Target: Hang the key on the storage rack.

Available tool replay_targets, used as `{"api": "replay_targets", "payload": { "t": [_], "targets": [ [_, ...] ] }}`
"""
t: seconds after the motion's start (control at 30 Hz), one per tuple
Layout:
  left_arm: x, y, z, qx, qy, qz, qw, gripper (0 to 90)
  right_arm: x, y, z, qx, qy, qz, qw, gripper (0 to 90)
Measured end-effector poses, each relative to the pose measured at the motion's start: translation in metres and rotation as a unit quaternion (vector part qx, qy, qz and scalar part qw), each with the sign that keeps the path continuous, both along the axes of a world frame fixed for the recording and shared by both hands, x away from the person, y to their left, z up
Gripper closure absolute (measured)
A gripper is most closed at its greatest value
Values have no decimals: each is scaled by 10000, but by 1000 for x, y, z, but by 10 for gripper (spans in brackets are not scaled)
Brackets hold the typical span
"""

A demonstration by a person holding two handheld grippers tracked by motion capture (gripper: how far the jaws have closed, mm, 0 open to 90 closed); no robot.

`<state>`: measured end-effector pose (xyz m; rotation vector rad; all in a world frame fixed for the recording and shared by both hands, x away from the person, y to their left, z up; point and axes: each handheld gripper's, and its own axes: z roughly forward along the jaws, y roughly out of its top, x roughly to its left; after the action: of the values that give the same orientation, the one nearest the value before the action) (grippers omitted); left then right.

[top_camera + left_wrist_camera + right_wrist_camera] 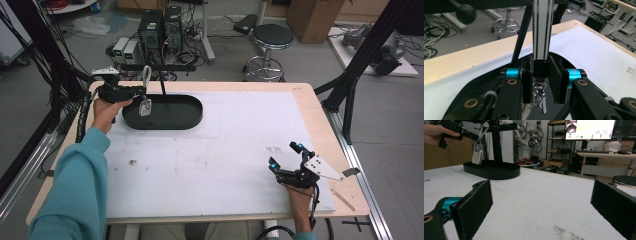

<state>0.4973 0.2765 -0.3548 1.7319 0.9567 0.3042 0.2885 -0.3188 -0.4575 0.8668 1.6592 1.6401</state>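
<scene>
I looked at the big things first. The table (pixel 310 107) was wide, with a white mat on top. At the far left of it sat a black oval tray (pixel 180 117), and a thin black stand (pixel 162 85) stood up out of the tray with a bar across its top.

My left gripper (pixel 141 91) was up by that bar, over the left end of the tray. Its jaws were squeezed in on the black clip part of the strap (pixel 541 27), a flat white band with dark lines on it. The strap went up in a loop toward the bar. I could not tell if the loop was on the bar yet.

My right gripper (pixel 286 156) rested on the mat near the front right of the table. Its jaws stood wide apart with nothing between them.

The smallest thing was the car key (pixel 477 155). It hung down from the strap on a little metal ring (pixel 537 93), over the tray and not touching it.

I thought the key was small and light but hard and smooth, so it would slip and swing. The strap was soft and floppy. The best place to hold was the firm clip part, just above the ring.
</scene>
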Motion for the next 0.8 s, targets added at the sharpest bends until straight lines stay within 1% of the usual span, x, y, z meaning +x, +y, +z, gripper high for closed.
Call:
{"api": "replay_targets", "payload": {
  "t": [0.07,0.23,0.3,0.6,0.63,0.7,0.73,0.77,0.8],
  "targets": [
    [0,-1,-1,0,-22,23,10000,738,0,0,0,-2,-2,0,10000,35],
    [2,-2,-4,-124,-7,35,9999,737,0,0,0,-10,-31,-12,10000,34],
    [2,-3,-5,-115,-29,49,9999,737,0,0,0,-3,-29,-13,10000,35],
    [5,-5,-11,-368,71,224,9990,727,0,0,0,-14,-21,0,10000,34],
    [6,-6,-11,-351,68,219,9991,727,0,0,0,-5,-10,4,10000,35],
    [6,-7,-12,-317,47,286,9991,723,0,0,0,-12,-18,0,10000,34],
    [7,-8,-13,-327,73,316,9989,723,0,0,0,-9,-21,0,10000,34],
    [7,-8,-13,-272,107,382,9988,724,0,0,0,-19,-17,1,10000,34],
    [8,-7,-14,-283,129,434,9986,724,0,0,0,-18,-20,0,10000,34]
  ]
}}
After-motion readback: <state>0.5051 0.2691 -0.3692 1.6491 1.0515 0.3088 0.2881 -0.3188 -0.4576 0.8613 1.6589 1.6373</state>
